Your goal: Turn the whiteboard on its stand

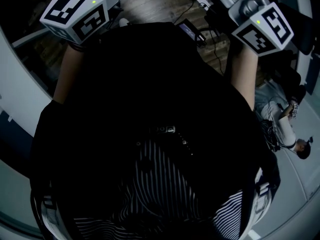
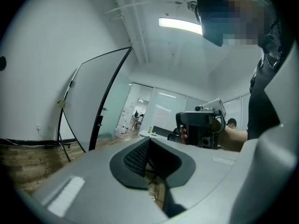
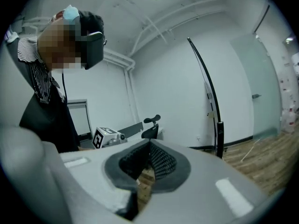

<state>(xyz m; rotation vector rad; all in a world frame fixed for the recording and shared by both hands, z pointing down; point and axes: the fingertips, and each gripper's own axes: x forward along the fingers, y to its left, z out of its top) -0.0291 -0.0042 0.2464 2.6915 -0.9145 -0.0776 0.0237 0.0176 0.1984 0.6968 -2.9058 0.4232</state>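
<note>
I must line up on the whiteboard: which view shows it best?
Left gripper view: the whiteboard shows its broad face, at an angle. Right gripper view catches only its edge; head view shows none of it.

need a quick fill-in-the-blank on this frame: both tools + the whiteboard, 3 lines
1. The left tool has its jaws ____, with no object between them.
2. The right tool, jaws together, holds ____.
3. In the left gripper view, the whiteboard stands on the picture's ____ side, touched by neither tool.

Missing words: shut; nothing; left
</note>
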